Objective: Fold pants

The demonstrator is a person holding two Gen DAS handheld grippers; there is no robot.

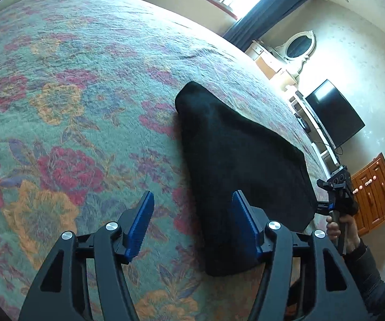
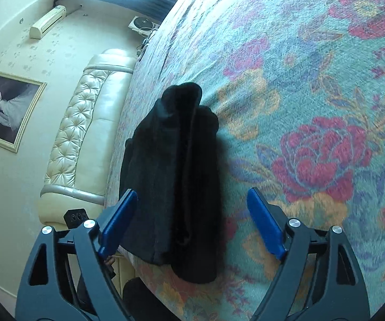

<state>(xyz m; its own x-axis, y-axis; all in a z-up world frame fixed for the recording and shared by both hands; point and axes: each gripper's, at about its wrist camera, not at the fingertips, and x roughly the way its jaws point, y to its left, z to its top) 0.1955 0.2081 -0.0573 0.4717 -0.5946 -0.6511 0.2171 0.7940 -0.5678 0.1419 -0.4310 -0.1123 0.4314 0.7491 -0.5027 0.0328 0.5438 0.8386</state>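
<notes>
The black pants (image 1: 235, 160) lie folded into a compact bundle on the floral bedspread (image 1: 58, 107), near the bed's edge. In the left wrist view my left gripper (image 1: 192, 195) hovers open over the bundle's near left edge. Its right blue pad (image 1: 246, 222) sits over the cloth without pinching it. In the same view, beyond the bundle's right side, a hand (image 1: 339, 230) holds the right gripper (image 1: 326, 184). In the right wrist view the pants (image 2: 171, 160) show as a long stacked fold. My right gripper (image 2: 192, 192) stands wide open around its near end, both pads clear of the fabric.
The bedspread (image 2: 312, 107) stretches far past the pants. A cream tufted headboard (image 2: 80, 139) borders one side of the bed. A dark TV (image 1: 334, 112), a wooden cabinet (image 1: 374, 192) and an oval mirror (image 1: 299, 45) stand along the wall beyond the bed's edge.
</notes>
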